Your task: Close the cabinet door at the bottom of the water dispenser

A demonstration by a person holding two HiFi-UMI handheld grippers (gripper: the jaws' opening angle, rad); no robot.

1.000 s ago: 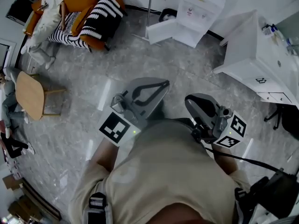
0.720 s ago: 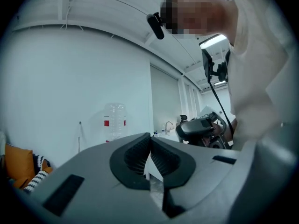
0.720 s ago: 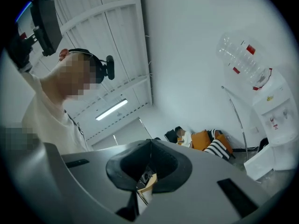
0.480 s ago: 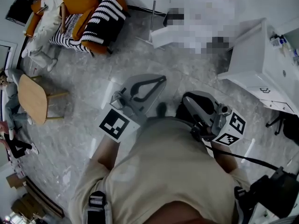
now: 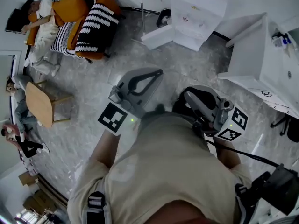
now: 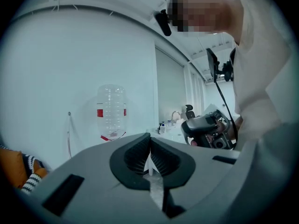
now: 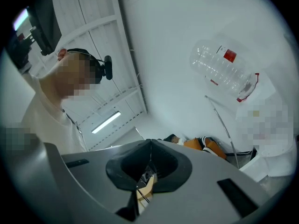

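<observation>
Left claw (image 5: 157, 73), right claw (image 5: 186, 96) shut, empty (near torso (image 5: 163, 171)); open cabinet door (image 5: 157, 36) well ahead.

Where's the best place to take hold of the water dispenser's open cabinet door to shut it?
Probably the free edge of the cabinet door, the end farthest from the water dispenser. It stands swung wide open, so come round to its outer face and push there.
</observation>
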